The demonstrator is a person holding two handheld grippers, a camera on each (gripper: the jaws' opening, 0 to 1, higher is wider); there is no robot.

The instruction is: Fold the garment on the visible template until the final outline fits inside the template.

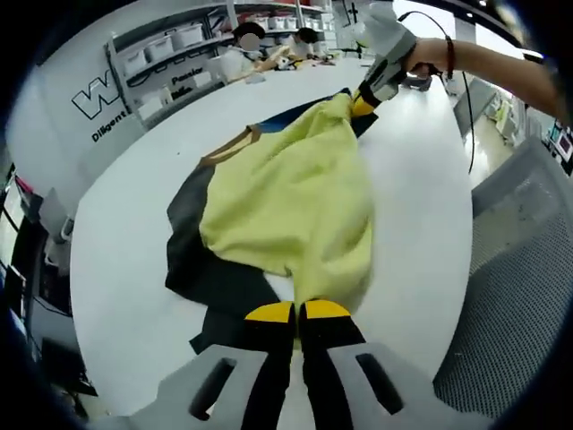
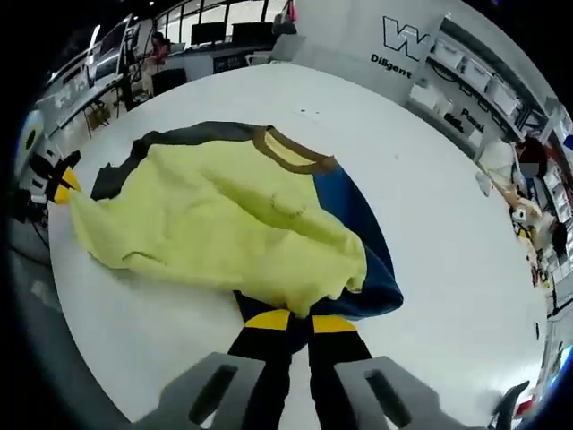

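At six o'clock in the left gripper view, the left gripper pinches the hem of the yellow garment, jaws closed on cloth. The right gripper, at one o'clock, grips the opposite edge. The garment is draped over the dark template on the white counter (partly lifted). Uneven pulling could drag it off-centre, or a hem could slip free.

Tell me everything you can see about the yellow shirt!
The yellow shirt looks soft, like thin knit cloth, with a brownish collar and dark grey and blue parts. It lies rumpled and partly folded on the white table. The left gripper and the right gripper each pinch an edge with closed jaws.
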